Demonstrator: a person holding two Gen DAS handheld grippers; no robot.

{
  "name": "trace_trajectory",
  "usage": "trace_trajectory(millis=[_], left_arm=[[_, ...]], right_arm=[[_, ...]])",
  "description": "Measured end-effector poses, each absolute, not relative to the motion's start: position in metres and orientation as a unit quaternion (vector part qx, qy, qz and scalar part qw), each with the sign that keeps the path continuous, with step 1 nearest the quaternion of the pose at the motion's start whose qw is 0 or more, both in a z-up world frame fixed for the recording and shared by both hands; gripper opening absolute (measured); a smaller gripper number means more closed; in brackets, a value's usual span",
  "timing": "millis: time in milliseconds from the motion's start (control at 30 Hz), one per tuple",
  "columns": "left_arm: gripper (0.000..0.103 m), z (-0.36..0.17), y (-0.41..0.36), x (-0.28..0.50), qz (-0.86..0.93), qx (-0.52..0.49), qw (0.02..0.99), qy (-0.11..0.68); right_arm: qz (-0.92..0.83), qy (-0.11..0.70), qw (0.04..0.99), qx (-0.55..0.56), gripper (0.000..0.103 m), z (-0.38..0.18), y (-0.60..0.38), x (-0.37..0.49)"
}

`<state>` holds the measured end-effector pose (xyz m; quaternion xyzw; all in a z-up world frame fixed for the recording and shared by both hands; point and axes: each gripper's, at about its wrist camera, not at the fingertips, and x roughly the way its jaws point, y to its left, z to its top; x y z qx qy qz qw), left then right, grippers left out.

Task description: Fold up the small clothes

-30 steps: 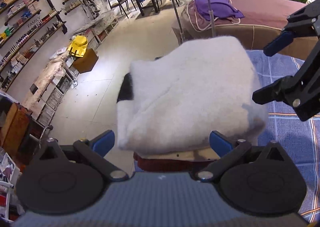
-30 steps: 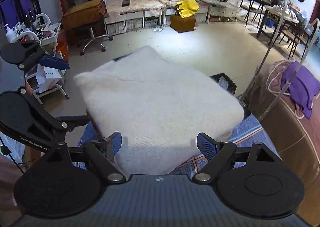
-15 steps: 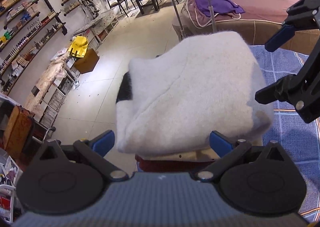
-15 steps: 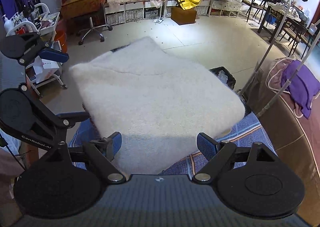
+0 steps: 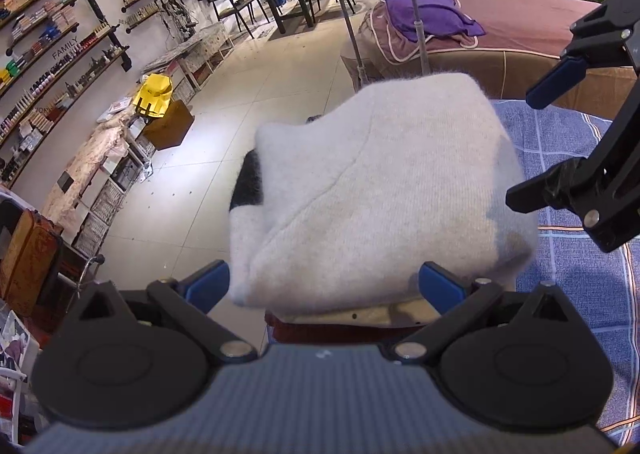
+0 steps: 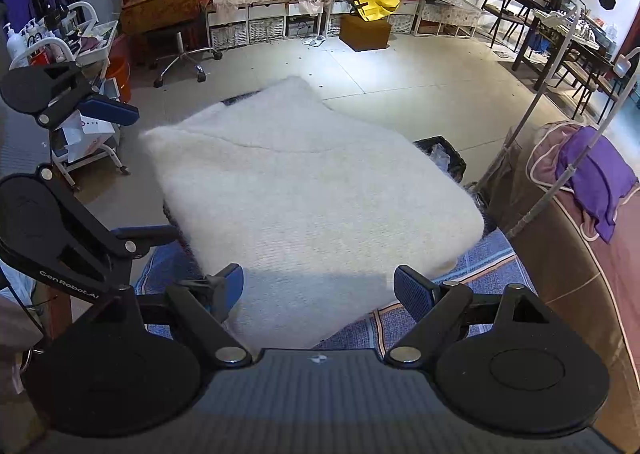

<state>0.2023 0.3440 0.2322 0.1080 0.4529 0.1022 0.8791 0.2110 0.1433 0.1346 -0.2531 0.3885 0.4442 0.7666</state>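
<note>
My left gripper [image 5: 324, 286] and right gripper [image 6: 318, 288] gape wide, holding nothing. The folded white sweater [image 6: 312, 193] looks soft, light and floppy. I would pinch its near edge.

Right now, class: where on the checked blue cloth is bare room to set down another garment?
Bare checked blue cloth lies right of the folded white fluffy sweater, under the right gripper. A narrow strip borders the sweater's right edge. The sweater crowds the table's corner, between both open grippers.
</note>
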Motion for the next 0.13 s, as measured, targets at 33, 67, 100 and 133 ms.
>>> trace_trajectory(millis=[33,67,100,133], left_arm=[[0.103,0.2317,0.3428,0.2025,0.1,0.111,0.879,0.453],[0.103,0.2316,0.34,0.2022,0.1,0.116,0.878,0.453],[0.103,0.2315,0.339,0.2021,0.102,0.12,0.878,0.452],[0.103,0.2311,0.3379,0.202,0.103,0.123,0.878,0.452]], right_arm=[[0.444,0.389,0.767,-0.253,0.103,0.1343,0.143,0.211],[0.443,0.39,0.767,-0.253,0.103,0.1341,0.1431,0.2111],[0.441,0.391,0.767,-0.254,0.103,0.1342,0.1437,0.2116],[0.44,0.391,0.767,-0.253,0.103,0.1342,0.1434,0.212]])
